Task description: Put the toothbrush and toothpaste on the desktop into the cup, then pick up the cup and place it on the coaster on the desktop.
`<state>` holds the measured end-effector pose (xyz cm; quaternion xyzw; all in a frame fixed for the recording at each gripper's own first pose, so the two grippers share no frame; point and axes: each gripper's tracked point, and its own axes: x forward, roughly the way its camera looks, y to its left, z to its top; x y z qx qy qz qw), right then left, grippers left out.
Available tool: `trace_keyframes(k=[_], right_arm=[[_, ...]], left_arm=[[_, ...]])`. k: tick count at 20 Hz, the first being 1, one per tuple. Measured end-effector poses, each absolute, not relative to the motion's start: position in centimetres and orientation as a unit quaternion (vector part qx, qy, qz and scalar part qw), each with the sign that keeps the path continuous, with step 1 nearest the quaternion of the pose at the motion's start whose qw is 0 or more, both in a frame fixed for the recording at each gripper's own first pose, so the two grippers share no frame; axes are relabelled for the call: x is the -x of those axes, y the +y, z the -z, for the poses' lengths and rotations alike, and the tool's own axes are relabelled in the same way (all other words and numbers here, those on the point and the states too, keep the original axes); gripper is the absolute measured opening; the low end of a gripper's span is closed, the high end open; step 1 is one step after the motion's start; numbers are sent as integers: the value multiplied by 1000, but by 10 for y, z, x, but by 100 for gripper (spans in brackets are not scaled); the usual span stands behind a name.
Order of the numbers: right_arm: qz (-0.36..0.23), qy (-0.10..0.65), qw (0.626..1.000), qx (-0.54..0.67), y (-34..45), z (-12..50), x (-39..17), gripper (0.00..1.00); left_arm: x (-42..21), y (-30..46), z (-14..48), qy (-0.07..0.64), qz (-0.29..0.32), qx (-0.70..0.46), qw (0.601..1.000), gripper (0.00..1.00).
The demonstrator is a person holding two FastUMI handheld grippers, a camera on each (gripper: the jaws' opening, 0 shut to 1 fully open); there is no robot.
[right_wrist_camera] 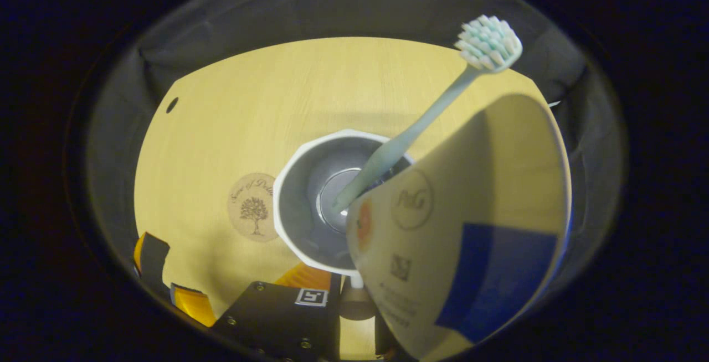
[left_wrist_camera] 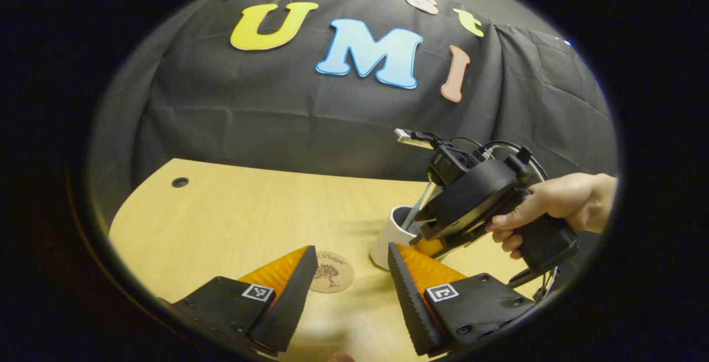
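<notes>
Right tongs (left_wrist_camera: 429,243) grip the paste tube (right_wrist_camera: 465,223), held steeply over the cup (right_wrist_camera: 310,207), which already holds the brush (right_wrist_camera: 421,124); cup directly below. Left tongs (left_wrist_camera: 352,290) wide open, empty, coaster (left_wrist_camera: 331,272) between them on the worktop (left_wrist_camera: 232,212).

toothbrush (right_wrist_camera: 421,124) in cup (right_wrist_camera: 299,196), coaster (right_wrist_camera: 253,207) just beside
</notes>
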<state>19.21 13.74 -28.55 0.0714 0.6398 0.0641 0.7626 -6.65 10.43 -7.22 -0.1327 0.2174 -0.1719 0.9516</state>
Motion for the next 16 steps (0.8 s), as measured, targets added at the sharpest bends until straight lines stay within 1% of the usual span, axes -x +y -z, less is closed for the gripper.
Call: trace_keyframes(k=[3, 4, 6, 10, 14, 15, 16], right_arm=[[-92, 634, 765, -70, 167, 274, -187, 21], [-105, 632, 766, -62, 183, 270, -187, 21], [-121, 630, 765, -50, 203, 263, -186, 21], [-122, 633, 764, -33, 226, 269, -187, 21], [-125, 646, 752, -18, 235, 282, -186, 21], [-123, 644, 755, -15, 238, 281, -191, 21], [-125, 644, 755, -13, 240, 281, -191, 21]], left_arm=[[95, 133, 82, 218, 158, 136, 954, 84], [120, 150, 88, 218, 150, 138, 954, 84], [151, 176, 93, 217, 138, 138, 956, 84], [167, 201, 97, 216, 125, 142, 958, 84], [168, 208, 103, 215, 119, 147, 958, 84], [167, 209, 104, 214, 117, 147, 959, 90], [169, 205, 105, 214, 116, 149, 958, 84]])
